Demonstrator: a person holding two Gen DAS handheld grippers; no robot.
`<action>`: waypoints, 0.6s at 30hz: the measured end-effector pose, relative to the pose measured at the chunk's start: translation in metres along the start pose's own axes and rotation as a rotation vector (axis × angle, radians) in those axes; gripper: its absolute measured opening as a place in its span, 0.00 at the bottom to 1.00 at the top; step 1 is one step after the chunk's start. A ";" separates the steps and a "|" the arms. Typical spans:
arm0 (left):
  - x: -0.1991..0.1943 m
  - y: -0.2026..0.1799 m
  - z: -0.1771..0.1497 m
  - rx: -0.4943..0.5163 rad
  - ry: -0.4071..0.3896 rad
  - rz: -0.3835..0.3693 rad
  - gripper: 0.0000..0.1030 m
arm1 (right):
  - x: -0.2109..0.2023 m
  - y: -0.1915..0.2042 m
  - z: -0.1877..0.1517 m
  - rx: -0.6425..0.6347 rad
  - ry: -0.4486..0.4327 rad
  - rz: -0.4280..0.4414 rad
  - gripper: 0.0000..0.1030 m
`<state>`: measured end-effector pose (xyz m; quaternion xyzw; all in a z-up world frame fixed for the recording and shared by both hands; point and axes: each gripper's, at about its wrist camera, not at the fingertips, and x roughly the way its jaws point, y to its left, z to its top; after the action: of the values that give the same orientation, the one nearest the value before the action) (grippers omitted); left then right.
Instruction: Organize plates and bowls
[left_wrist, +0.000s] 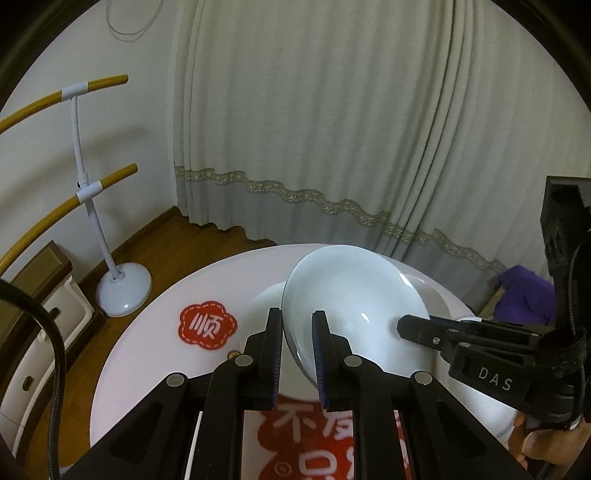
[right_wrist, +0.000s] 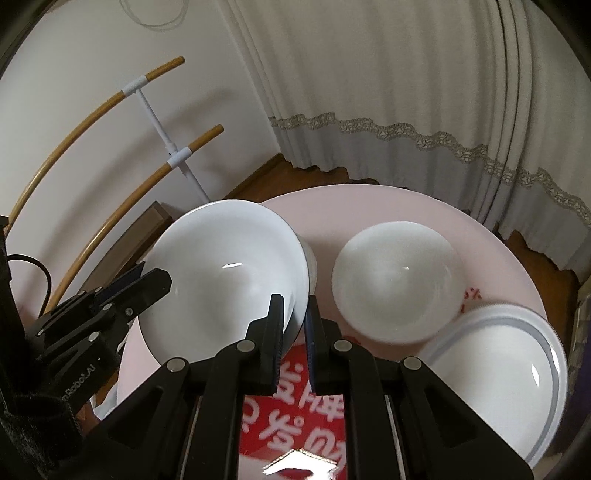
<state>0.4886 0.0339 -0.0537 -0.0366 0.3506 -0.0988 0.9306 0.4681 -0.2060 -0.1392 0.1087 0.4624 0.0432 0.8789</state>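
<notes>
Both grippers, left (left_wrist: 297, 354) and right (right_wrist: 294, 339), clamped one white bowl's (right_wrist: 225, 277) rim; one more bowl (right_wrist: 397, 280), one plate (right_wrist: 498, 373) on table (right_wrist: 369, 203)

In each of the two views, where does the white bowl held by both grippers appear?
Left wrist view: held bowl at centre, tilted, rim in the left gripper.
Right wrist view: held bowl left of centre, rim in the right gripper.
Shared landmark: white rack stand by the wall.

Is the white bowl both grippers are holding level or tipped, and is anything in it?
Tipped and empty. The white bowl tilts, held by its rim between the left gripper and right gripper; its inside shows bare.
</notes>
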 end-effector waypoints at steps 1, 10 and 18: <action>0.009 0.002 0.002 -0.003 0.010 -0.001 0.11 | 0.006 -0.001 0.003 0.004 0.005 -0.002 0.10; 0.061 0.013 0.011 -0.018 0.050 0.005 0.11 | 0.041 -0.007 0.004 0.014 0.053 -0.018 0.11; 0.082 0.019 0.013 -0.027 0.060 0.005 0.11 | 0.042 0.000 0.004 -0.019 0.050 -0.075 0.10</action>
<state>0.5603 0.0350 -0.0989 -0.0453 0.3799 -0.0929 0.9192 0.4957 -0.1996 -0.1709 0.0818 0.4877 0.0175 0.8690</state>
